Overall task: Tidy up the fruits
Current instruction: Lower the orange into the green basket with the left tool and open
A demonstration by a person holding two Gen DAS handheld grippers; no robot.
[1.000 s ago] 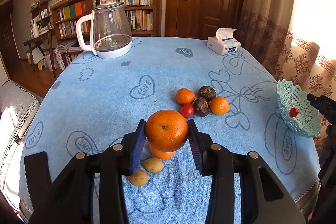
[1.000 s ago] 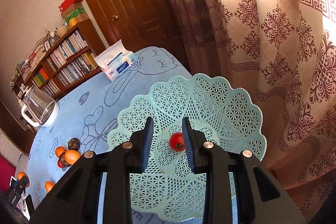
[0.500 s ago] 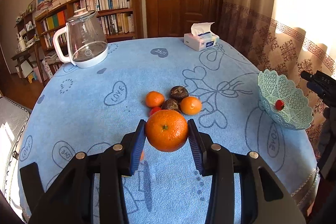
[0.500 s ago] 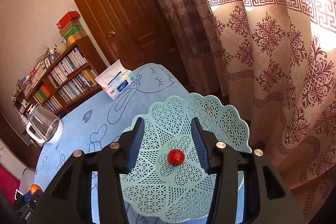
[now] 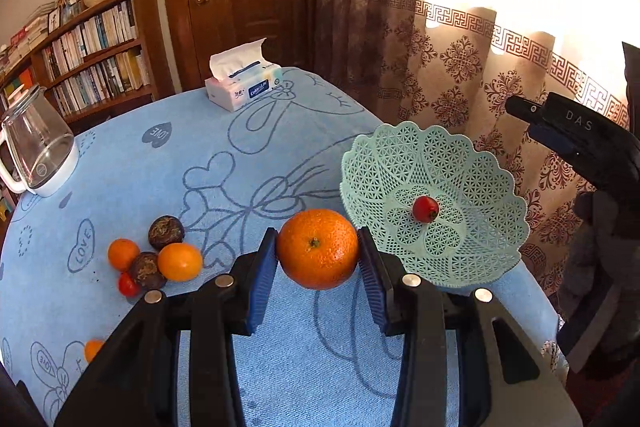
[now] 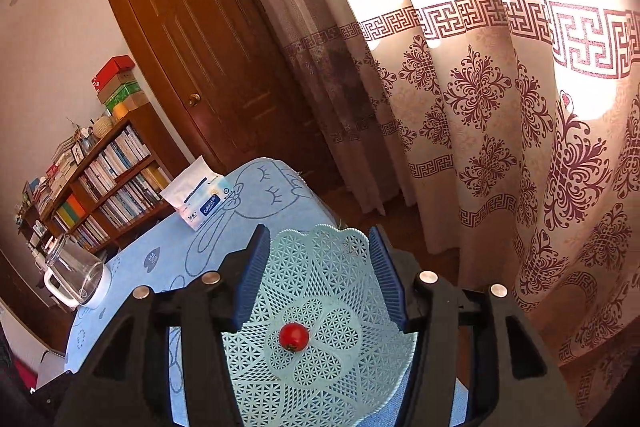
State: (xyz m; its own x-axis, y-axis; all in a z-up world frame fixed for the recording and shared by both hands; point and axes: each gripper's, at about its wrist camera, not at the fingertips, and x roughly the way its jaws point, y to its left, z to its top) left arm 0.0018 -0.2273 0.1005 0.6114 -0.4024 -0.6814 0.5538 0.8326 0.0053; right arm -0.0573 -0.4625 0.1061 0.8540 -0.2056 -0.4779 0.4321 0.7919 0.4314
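My left gripper [image 5: 317, 239] is shut on a large orange [image 5: 316, 249], held above the blue tablecloth just left of the pale green lattice basket [image 5: 400, 147]. A small red tomato [image 5: 425, 209] lies alone in the basket's middle. My right gripper [image 6: 318, 243] hangs open above the basket [image 6: 320, 287], with the tomato [image 6: 294, 336] loose below its fingers. In the left wrist view the right gripper [image 5: 520, 115] shows at the basket's far right. Two oranges [image 5: 179, 261], two dark fruits [image 5: 166, 232] and a small tomato [image 5: 128, 285] cluster on the cloth at left.
A tissue box [image 5: 244, 87] sits at the table's far edge and a glass kettle [image 5: 38, 151] at the far left. Another orange [image 5: 93, 349] lies near the lower left. The basket stands close to the table's right edge, with patterned curtains [image 6: 500, 147] behind.
My left gripper carried the orange to the right, up to the basket. My right gripper opened, left the tomato in the basket and drew back above it.
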